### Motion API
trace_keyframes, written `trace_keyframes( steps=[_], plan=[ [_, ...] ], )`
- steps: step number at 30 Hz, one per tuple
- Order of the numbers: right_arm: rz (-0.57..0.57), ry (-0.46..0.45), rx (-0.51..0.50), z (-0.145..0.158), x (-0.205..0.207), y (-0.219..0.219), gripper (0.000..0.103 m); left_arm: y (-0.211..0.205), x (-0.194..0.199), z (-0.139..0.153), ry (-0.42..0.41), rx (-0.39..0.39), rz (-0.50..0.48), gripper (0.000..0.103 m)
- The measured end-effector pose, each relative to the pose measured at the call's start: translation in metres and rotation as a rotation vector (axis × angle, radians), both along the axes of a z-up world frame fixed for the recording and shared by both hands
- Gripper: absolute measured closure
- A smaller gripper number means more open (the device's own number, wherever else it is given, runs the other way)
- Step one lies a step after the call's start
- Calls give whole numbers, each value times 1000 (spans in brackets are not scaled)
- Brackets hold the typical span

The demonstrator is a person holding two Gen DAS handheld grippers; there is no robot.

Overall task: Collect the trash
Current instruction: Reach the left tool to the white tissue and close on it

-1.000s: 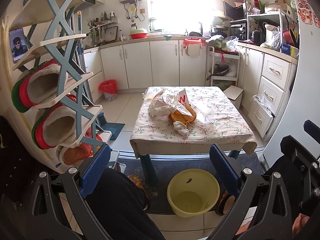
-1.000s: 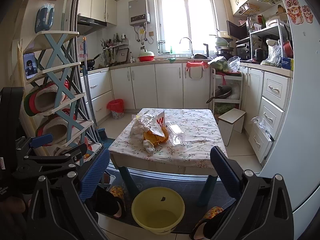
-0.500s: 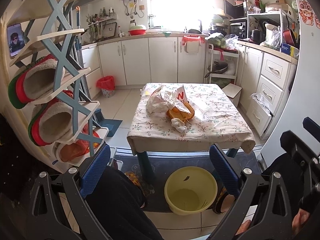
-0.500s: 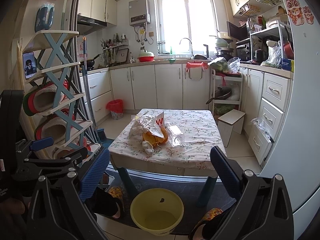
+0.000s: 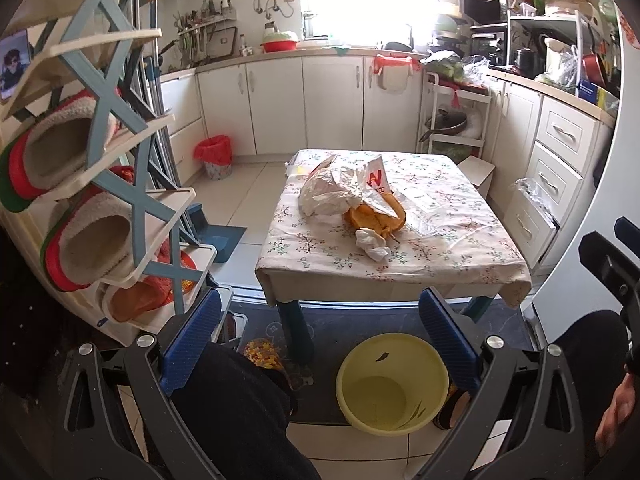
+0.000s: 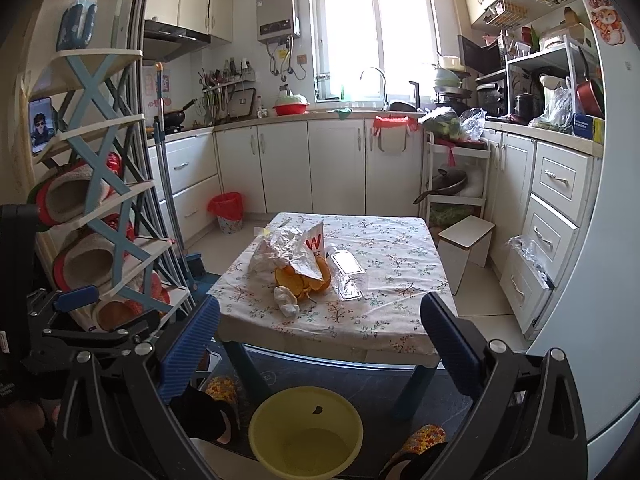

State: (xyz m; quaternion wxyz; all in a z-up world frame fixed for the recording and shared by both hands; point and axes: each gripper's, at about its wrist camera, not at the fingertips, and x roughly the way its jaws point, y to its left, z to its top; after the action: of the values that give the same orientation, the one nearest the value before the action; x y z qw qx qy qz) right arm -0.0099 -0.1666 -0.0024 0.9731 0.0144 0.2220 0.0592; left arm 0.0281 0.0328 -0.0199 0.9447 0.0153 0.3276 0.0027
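A low table with a flowered cloth carries the trash: a crumpled white paper bag with a red W, orange peels, a crumpled tissue and a clear plastic wrapper. A yellow bucket stands on the floor before the table. My left gripper is open, well short of the table, nothing between its fingers. My right gripper is open too, above the bucket.
A shoe rack with slippers stands close on the left. A red-lined bin sits by the far cabinets. A small white stool and drawers are at the right. The person's dark-clothed leg is below.
Both grippers moved slightly nearer the table, the left one tilting down a little. Both stayed open and the trash has not moved.
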Motion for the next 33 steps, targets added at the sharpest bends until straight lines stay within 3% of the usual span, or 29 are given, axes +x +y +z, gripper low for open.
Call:
trace_keyframes(
  steps=[9, 13, 21, 28, 33],
  plan=[
    [0, 94, 4, -28, 50, -14, 7, 10, 57, -32, 83, -39, 27, 8],
    [3, 118, -13, -37, 72, -19, 7, -1, 90, -56, 131, -33, 16, 8],
    [6, 154, -47, -55, 124, -32, 7, -30, 159, -106, 222, -117, -10, 8],
    [-19, 220, 30, -84, 154, -48, 7, -40, 215, -141, 270, -212, 14, 8],
    [-10, 246, 73, -93, 168, -51, 7, -54, 245, -156, 289, -182, 6, 8]
  ],
)
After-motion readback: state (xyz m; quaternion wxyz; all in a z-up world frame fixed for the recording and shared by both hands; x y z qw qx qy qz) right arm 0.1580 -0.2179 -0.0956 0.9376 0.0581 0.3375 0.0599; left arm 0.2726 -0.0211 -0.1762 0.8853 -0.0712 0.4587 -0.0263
